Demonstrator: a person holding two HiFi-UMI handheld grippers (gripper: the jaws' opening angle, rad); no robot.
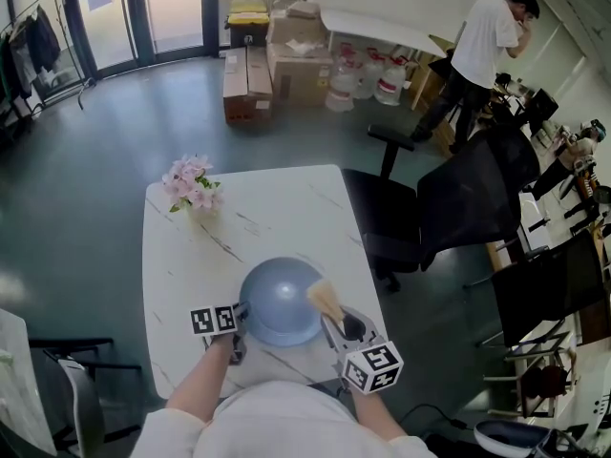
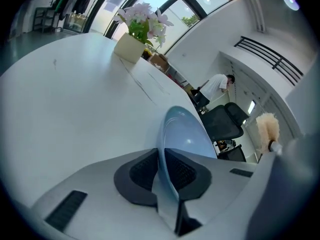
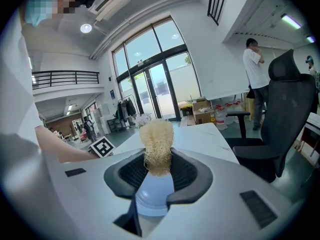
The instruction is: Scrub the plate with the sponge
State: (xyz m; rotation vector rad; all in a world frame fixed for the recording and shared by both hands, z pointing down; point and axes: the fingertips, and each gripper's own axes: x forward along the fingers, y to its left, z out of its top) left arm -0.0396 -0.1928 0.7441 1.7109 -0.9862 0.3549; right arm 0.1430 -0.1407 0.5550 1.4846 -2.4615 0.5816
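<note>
Nearest the operator, the left gripper point(image 2: 162, 156) is clenched on the near-left rim of the plate point(image 2: 182, 129). Both pads press on the rim, one from each side. This grip most likely serves to brace the plate so it does not slide or spin under scrubbing pressure.

The right gripper point(image 3: 157, 171) is closed on the sponge point(image 3: 156, 144), a pale fibrous pad on a rounded light-blue base. The jaws clamp the base and the fibrous end projects forward, clear of the pads, so it can meet the plate without the jaws touching it.

In the head view the plate sits over the near part of the table point(image 1: 286, 208), between the two grippers. The sponge lies over the plate's right edge. Whether the sponge touches the plate, or whether the plate rests on the table, cannot be told.

Judgement: both items are secured and scrubbing is at its start.

Farther off, flowers point(image 1: 194, 187) stand at the far-left corner of the table, well apart from the work. A chair point(image 1: 458, 198) stands to the right. At the far side of the room are boxes point(image 1: 277, 60) and a person point(image 1: 482, 51).
</note>
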